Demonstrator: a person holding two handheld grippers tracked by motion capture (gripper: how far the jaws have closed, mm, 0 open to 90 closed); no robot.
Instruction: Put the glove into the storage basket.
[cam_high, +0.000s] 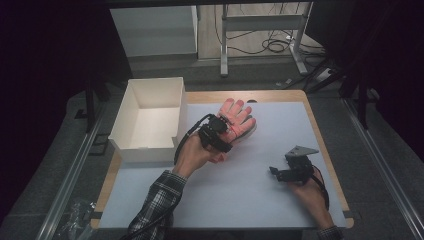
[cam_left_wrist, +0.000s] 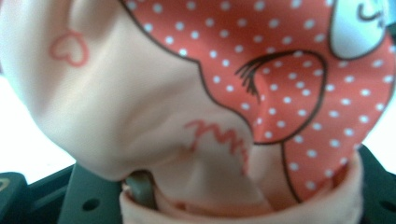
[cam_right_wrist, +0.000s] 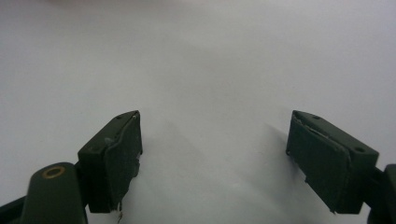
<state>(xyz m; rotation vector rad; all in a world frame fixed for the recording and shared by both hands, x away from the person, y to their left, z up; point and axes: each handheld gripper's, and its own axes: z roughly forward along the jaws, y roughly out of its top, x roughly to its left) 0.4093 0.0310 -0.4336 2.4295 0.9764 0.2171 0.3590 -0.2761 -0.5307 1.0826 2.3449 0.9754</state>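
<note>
Glove (cam_high: 239, 117) is the item in play: pink and red, lying flat on the white table cover (cam_high: 260, 200) toward the far edge, fingers pointing away from you, just right of the box. Going left to right: white box (cam_high: 150, 120) sits at the far left corner of the table, open top, overhanging the cover's left side, close to your left wrist. Your left gripper (cam_high: 222, 131) is down at the cuff end of the glove, on top of it. In the left gripper view the fabric (cam_left_wrist: 196, 107) is pressed right against the camera, polka dots and a heart print visible, cuff bunched over the jaw bases. It looks clamped on the glove, but the jaw tips are buried under cloth, so I can't tell for sure. Your right gripper (cam_high: 280, 172) is well apart from the glove, low over bare cover near the right edge of the table. In the right gripper view its jaws stand wide apart, only white surface (cam_right_wrist: 210, 70) between them.
</note>
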